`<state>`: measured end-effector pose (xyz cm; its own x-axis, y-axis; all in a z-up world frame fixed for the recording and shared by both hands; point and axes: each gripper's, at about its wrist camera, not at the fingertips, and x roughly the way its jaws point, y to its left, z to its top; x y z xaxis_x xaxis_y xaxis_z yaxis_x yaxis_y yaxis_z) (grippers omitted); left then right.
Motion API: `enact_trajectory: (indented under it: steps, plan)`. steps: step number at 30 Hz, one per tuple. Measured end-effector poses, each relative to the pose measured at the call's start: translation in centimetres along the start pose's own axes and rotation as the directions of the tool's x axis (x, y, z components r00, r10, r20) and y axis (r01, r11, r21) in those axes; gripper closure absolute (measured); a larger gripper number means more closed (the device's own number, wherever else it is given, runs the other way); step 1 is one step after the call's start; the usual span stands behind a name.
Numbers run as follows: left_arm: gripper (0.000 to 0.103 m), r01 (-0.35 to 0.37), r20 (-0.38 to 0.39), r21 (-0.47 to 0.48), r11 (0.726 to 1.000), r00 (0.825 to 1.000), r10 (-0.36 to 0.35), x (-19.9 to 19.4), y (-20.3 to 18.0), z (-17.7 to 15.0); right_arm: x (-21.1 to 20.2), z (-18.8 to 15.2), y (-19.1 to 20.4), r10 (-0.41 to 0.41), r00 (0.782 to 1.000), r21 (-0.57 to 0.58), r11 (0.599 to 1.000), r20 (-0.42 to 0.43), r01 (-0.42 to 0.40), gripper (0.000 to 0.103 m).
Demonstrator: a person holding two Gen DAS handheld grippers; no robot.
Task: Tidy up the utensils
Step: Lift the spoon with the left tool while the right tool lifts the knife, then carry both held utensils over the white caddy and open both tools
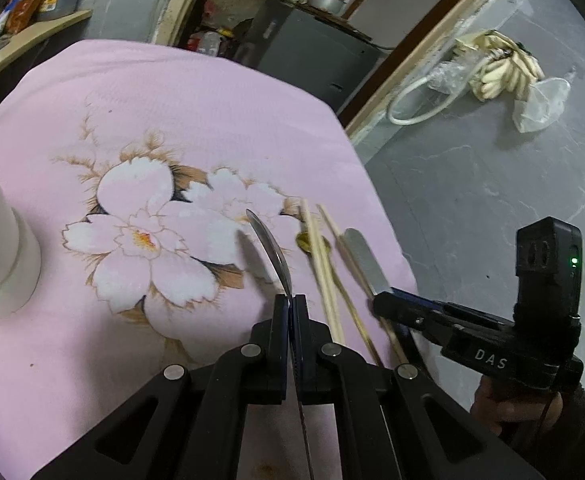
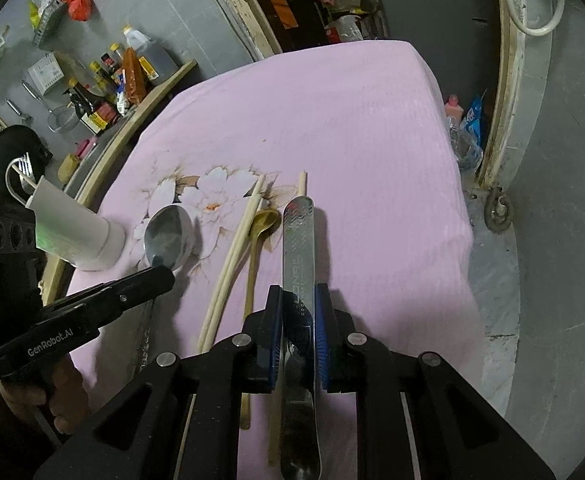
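Lying over the table is a soft pink tablecloth (image 2: 352,128), finely ribbed and printed with pale flowers outlined in brown. Standing near its left edge is one white holder (image 2: 78,232), a smooth matte cylinder with a flared base, already keeping a fork (image 2: 23,166). Beside it, the left gripper (image 1: 291,300) is clamping the thin edge of one polished steel spoon (image 2: 168,236), its jaws pressed fully together on the metal; the rounded, mirror-bright bowl is resting on the flower print. Lying next, toward the cloth's right edge, are two pale wooden chopsticks (image 2: 234,248), straight and square-tipped, side by side. Lying just right of them is one slim golden spoon (image 2: 258,236) with a small oval bowl. A third chopstick (image 2: 302,184) is showing beyond and beneath the flat steel utensil (image 2: 298,252), a long, glossy strip with a rounded end, wave engraving and stamped lettering. The right gripper (image 2: 298,300) is gripping this strip by its two edges between blue ribbed pads (image 2: 319,344), its jaws narrow and tight on it.
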<state>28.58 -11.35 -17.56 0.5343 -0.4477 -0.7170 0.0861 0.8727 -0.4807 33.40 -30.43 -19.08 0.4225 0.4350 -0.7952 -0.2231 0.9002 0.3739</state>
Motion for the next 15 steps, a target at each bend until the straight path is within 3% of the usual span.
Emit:
enact_trajectory:
  steps: [8,15]
  plan:
    - [0.100,0.018,0.043,0.087,0.996,0.999,-0.022,-2.7,-1.2,0.1,-2.8,-1.8,1.7,0.018,0.991,0.044,0.999,0.136,-0.024,0.089]
    - [0.100,0.033,0.121,0.144,0.989,0.991,-0.051,-6.4,-1.0,0.2,-5.2,-3.1,4.6,0.015,0.961,0.066,0.997,0.278,-0.034,0.089]
